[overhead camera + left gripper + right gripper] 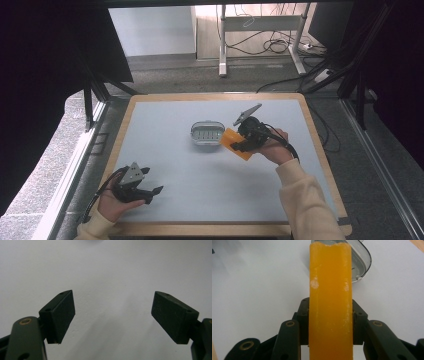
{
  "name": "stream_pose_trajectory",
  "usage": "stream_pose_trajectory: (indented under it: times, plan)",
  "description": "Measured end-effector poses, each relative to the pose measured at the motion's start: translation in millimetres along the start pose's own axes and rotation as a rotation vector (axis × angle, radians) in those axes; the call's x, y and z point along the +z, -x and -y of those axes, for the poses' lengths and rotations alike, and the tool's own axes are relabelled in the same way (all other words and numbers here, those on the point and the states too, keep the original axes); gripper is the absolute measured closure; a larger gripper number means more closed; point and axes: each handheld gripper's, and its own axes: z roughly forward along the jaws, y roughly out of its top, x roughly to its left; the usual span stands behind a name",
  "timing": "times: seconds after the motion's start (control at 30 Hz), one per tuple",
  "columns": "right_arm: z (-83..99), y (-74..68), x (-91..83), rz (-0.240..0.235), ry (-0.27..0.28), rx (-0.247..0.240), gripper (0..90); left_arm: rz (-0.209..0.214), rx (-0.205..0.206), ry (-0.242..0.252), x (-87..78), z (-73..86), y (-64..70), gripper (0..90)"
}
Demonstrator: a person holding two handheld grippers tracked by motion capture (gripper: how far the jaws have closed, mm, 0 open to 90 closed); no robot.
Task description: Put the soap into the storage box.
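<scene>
An orange flat block (236,143) is clamped in my right gripper (243,145), just right of a clear oval container (207,133) at the table's middle. In the right gripper view the orange block (330,300) rises between the shut jaws, and the container's rim (362,262) shows behind its top. My left gripper (152,194) rests at the near left of the table, held by a hand, jaws spread. In the left gripper view its pads (60,315) stand wide apart over bare table with nothing between them.
The light grey table top (200,170) has a wooden border (320,145). Beyond the far edge are a desk frame (222,45) and cables on the floor (275,47). Dark curtains hang on both sides.
</scene>
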Motion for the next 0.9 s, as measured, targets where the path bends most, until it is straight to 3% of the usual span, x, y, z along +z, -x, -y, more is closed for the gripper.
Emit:
stream_pose_trajectory:
  times: [0.9]
  plan:
    - [-23.6,18.7,9.2,-0.014,-0.013,-0.027,61.4,-0.001,-0.002,0.003,-1.0,0.4,-1.0,19.2]
